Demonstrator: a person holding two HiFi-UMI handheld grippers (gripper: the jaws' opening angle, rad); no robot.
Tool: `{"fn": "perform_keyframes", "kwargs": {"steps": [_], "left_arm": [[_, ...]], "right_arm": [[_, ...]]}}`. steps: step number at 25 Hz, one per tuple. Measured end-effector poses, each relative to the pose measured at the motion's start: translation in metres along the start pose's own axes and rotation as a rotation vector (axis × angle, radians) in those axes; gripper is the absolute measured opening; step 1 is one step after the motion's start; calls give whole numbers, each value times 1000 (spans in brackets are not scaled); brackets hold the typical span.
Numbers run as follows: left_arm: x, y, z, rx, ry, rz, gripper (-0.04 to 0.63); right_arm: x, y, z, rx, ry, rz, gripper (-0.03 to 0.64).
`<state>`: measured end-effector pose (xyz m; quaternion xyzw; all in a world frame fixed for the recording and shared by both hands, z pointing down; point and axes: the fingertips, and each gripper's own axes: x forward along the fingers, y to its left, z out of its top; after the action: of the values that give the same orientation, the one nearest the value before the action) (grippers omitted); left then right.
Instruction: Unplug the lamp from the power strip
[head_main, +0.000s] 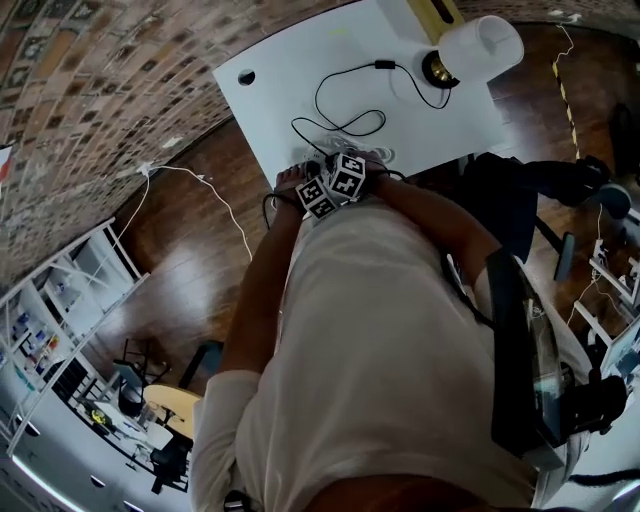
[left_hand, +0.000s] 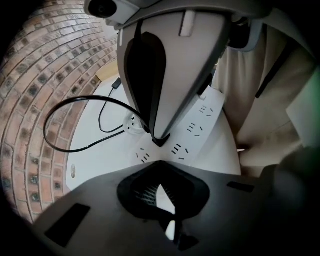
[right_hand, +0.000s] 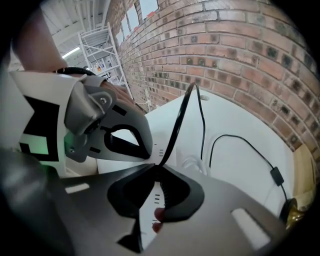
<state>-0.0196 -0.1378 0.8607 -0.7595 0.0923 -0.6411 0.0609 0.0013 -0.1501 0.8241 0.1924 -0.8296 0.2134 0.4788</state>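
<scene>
Grip stage of the unplugging, by the look of it. Nearest: bearing tip-down on the white power strip (left_hand: 202, 122) with the left gripper (left_hand: 160, 167), with jaws drawn almost together, only a white sliver between and nothing clearly clamped. Just beyond: pinching the black plug (left_hand: 161, 143) with the right gripper (left_hand: 159, 137), with jaws clamped on it, seemingly not yet out of its socket. Then along the cord (left_hand: 65, 107), in loops over the table (head_main: 300, 70), out to the lamp (head_main: 470, 50). Next, probably: hold the strip down, draw straight up, no sideways twist.
</scene>
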Motion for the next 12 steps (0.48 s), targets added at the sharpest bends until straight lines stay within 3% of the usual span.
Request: {"fn": "perform_keyframes", "kwargs": {"steps": [6, 12], "left_arm": [[3, -3, 1, 16, 13, 3, -14], [2, -4, 1, 14, 11, -18, -12]], "right_arm": [[-1, 0, -2, -1, 38, 32, 37], [-2, 1, -3, -8, 29, 5, 35]]}}
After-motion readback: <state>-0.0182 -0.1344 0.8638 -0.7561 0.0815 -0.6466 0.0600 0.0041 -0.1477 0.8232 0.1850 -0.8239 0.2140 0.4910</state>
